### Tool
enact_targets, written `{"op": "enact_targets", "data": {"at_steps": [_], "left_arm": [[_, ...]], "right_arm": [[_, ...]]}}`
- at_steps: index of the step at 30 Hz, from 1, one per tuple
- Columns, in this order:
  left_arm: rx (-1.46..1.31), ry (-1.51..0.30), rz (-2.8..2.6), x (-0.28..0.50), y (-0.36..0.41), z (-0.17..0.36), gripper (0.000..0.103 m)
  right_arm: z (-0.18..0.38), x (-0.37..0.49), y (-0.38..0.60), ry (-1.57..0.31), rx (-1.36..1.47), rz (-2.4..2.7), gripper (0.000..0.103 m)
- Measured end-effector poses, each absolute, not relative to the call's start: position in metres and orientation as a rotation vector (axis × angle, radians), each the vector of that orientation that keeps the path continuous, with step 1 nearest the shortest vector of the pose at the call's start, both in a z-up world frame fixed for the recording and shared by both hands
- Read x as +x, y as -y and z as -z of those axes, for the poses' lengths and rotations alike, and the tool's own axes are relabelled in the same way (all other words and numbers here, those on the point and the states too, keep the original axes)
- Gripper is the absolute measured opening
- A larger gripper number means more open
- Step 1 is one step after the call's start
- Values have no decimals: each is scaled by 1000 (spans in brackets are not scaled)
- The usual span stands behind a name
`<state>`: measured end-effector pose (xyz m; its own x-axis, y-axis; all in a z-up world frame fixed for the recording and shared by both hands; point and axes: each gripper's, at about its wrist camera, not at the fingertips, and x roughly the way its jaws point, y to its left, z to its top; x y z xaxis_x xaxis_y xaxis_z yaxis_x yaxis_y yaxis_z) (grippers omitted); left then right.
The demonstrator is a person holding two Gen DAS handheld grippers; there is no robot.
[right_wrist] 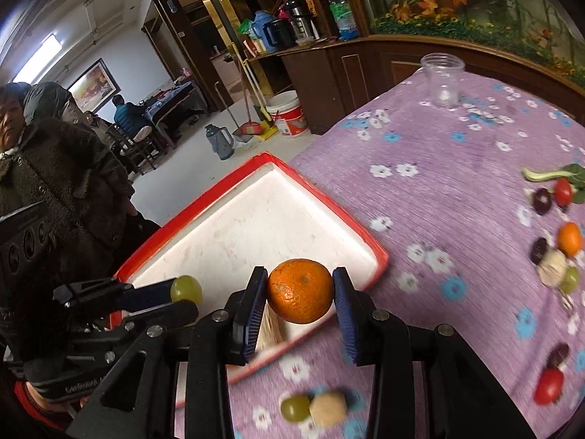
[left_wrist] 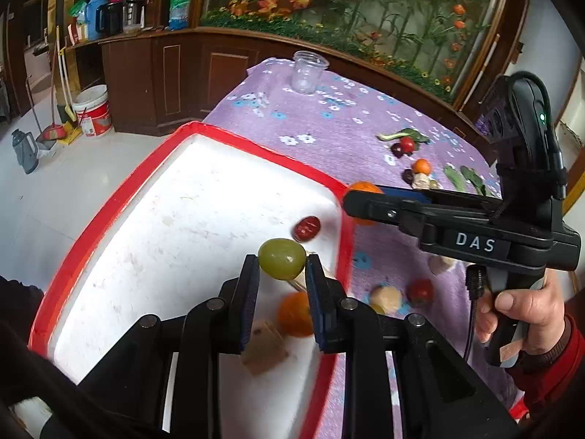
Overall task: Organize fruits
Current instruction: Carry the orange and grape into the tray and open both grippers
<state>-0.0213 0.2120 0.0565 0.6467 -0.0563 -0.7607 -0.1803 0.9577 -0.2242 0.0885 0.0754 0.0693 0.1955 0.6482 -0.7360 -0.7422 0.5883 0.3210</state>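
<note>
My left gripper (left_wrist: 282, 265) is shut on a green grape (left_wrist: 282, 258) and holds it above the white tray with a red rim (left_wrist: 109, 201). In the tray lie a red date (left_wrist: 307, 228), an orange (left_wrist: 294, 314) and a tan block (left_wrist: 264, 347). My right gripper (right_wrist: 299, 291) is shut on an orange (right_wrist: 299, 291) over the tray's near corner (right_wrist: 378, 256). In the left wrist view the right gripper (left_wrist: 360, 197) reaches in from the right with that orange (left_wrist: 362, 187). The left gripper with its grape (right_wrist: 186, 288) also shows in the right wrist view.
The tray sits on a purple flowered cloth (right_wrist: 457, 168). Loose on the cloth: tomatoes (right_wrist: 548, 386), dark dates (right_wrist: 542, 200), an orange (right_wrist: 569, 239), a grape (right_wrist: 294, 407), a tan ball (right_wrist: 328, 409), greens (right_wrist: 552, 174). A clear jar (right_wrist: 443, 80) stands at the far edge. People stand at left.
</note>
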Motion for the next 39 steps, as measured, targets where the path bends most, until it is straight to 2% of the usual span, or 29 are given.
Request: {"op": "enact_targets", "data": {"at_steps": [18, 31, 32, 35, 39], "left_arm": [[-310, -956, -118, -3, -226, -33, 23], [-333, -1003, -135, 1, -227, -22, 24], [-333, -1001, -137, 1, -227, -23, 27], [-322, -977, -153, -5, -227, -27, 62], [-320, -947, -159, -14, -225, -33, 65]], "right_arm": [[-25, 117, -116, -978, -183, -939, 37], [-35, 115, -102, -959, -165, -925, 40], [-39, 114, -98, -953, -154, -928, 40], [-55, 109, -81, -931, -130, -926, 42], [-71, 97, -55, -907, -114, -904, 48]]}}
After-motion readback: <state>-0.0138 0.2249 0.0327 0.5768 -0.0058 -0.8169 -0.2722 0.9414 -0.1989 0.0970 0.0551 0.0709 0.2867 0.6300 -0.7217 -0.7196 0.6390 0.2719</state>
